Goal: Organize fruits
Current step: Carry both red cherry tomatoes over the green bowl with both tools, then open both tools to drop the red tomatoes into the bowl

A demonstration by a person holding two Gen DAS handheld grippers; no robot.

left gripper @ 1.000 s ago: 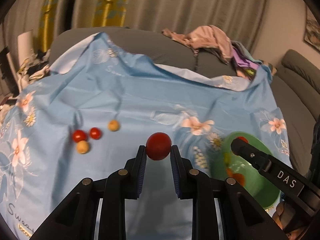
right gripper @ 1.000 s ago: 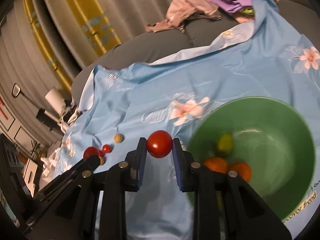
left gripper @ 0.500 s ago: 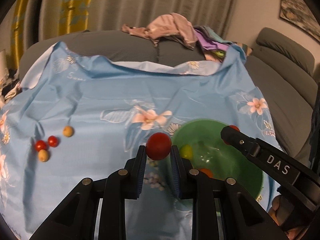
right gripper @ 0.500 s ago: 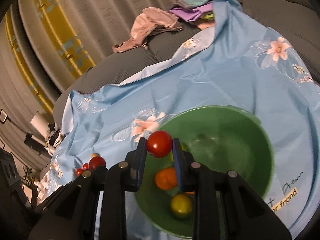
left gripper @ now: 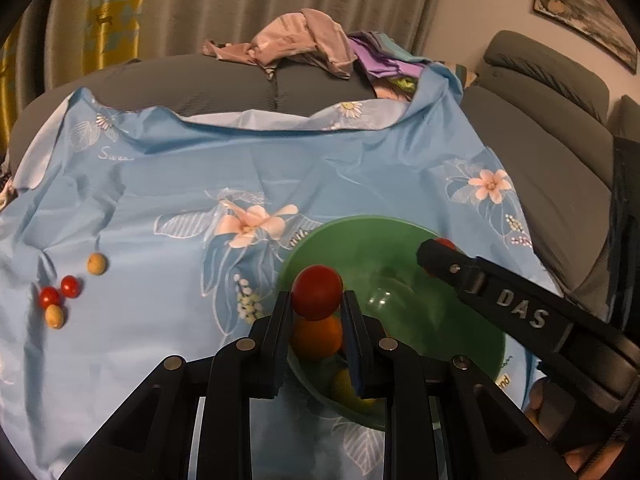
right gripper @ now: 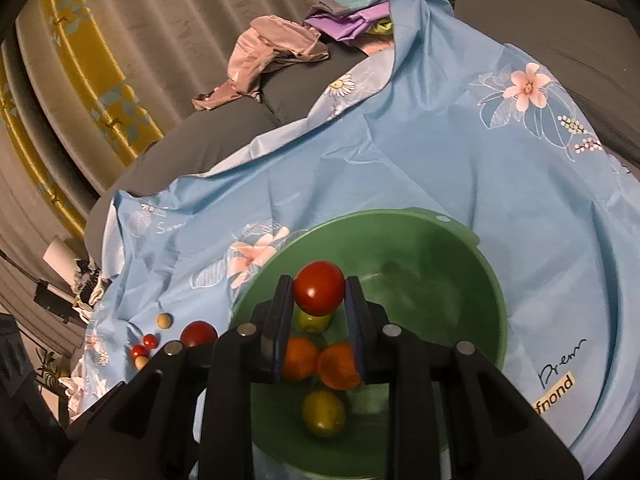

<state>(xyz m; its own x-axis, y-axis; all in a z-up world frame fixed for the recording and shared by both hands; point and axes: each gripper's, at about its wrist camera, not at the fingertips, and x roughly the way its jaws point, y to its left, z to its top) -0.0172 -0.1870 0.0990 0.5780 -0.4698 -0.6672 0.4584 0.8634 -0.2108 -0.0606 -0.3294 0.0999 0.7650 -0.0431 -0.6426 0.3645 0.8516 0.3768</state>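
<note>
My left gripper is shut on a red tomato, held over the near left rim of the green bowl. My right gripper is shut on a second red tomato above the bowl. Inside the bowl lie two orange fruits and two yellow-green ones. From the left wrist view the right gripper reaches in from the right over the bowl. In the right wrist view the left gripper's tomato shows at lower left.
Two small red fruits and two tan ones lie on the blue flowered cloth at the left. The cloth covers a grey sofa with a heap of clothes at the back. Curtains hang behind.
Both grippers have swung right across the cloth with their tomatoes. The bowl has come from the right side to lie under both pairs of fingers; the loose fruits have slid off to the left.
</note>
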